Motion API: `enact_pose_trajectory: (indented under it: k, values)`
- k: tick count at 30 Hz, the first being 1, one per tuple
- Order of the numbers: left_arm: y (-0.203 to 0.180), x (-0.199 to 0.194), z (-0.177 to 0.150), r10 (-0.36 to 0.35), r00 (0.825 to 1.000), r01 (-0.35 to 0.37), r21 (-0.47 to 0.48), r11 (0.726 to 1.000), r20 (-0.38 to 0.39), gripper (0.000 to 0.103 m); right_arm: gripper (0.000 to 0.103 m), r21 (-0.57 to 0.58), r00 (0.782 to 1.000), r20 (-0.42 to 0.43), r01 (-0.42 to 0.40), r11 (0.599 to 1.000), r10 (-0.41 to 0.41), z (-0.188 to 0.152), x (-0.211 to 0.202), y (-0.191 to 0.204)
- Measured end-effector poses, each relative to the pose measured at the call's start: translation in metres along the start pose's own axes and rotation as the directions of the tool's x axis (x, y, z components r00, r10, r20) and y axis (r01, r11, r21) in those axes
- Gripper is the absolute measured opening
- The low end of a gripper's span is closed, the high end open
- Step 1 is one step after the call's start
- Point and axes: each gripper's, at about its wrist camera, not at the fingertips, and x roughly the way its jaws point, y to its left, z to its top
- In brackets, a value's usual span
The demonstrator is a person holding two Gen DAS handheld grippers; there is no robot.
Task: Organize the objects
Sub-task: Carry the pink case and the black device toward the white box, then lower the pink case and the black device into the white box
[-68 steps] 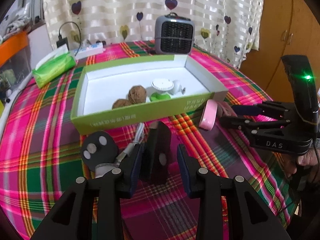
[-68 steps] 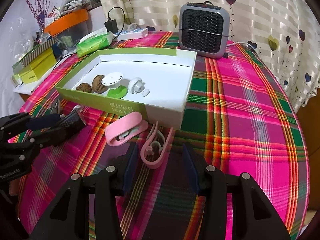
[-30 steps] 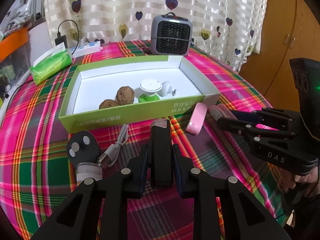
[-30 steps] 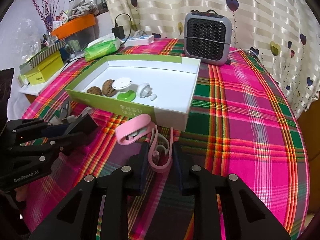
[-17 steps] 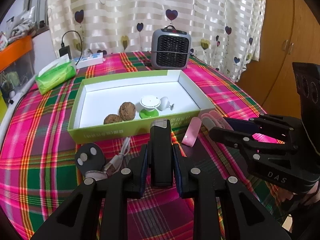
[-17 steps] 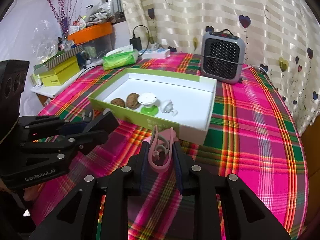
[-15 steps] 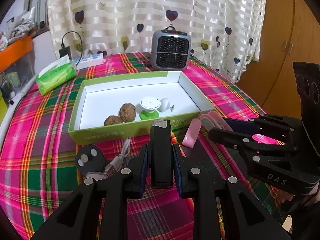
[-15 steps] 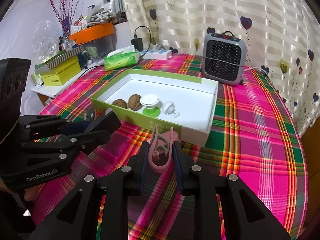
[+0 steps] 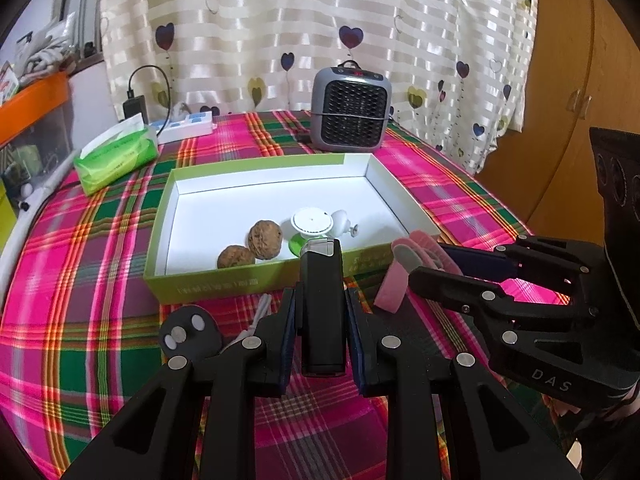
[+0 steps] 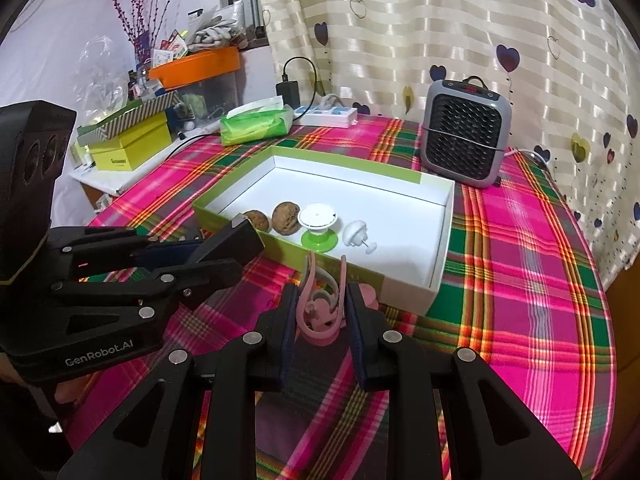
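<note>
My left gripper (image 9: 322, 308) is shut on an upright black rectangular device (image 9: 322, 280) with a clear cap, held above the plaid cloth just in front of the green box (image 9: 256, 282). My right gripper (image 10: 322, 304) is shut on a pink looped clip (image 10: 322, 296), also raised off the cloth near the box's front wall (image 10: 404, 288). Inside the box lie two walnuts (image 9: 265, 234), a white-and-green suction knob (image 9: 311, 224) and a small white knob (image 9: 342, 219). Each gripper shows in the other's view: the right gripper (image 9: 428, 260), the left gripper (image 10: 224, 256).
A second pink clip (image 9: 394, 286) lies on the cloth by the box. A round black piece (image 9: 190, 330) and a white cable (image 9: 256, 314) lie at the front left. A grey heater (image 9: 351, 110), a green tissue pack (image 9: 116, 154) and a power strip (image 10: 328, 116) stand behind the box.
Both grippers went from open to shut, the left on the black device and the right on the pink clip. Both then lifted their items off the cloth.
</note>
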Motion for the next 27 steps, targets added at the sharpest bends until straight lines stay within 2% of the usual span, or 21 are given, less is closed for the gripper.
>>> enact_pose_trajectory:
  k: [27]
  values:
    - [0.016, 0.019, 0.026, 0.041, 0.999, -0.041, -0.017, 0.999, 0.002, 0.021, 0.025, -0.012, 1.000, 0.001, 0.012, 1.000, -0.012, 0.026, 0.023, -0.014]
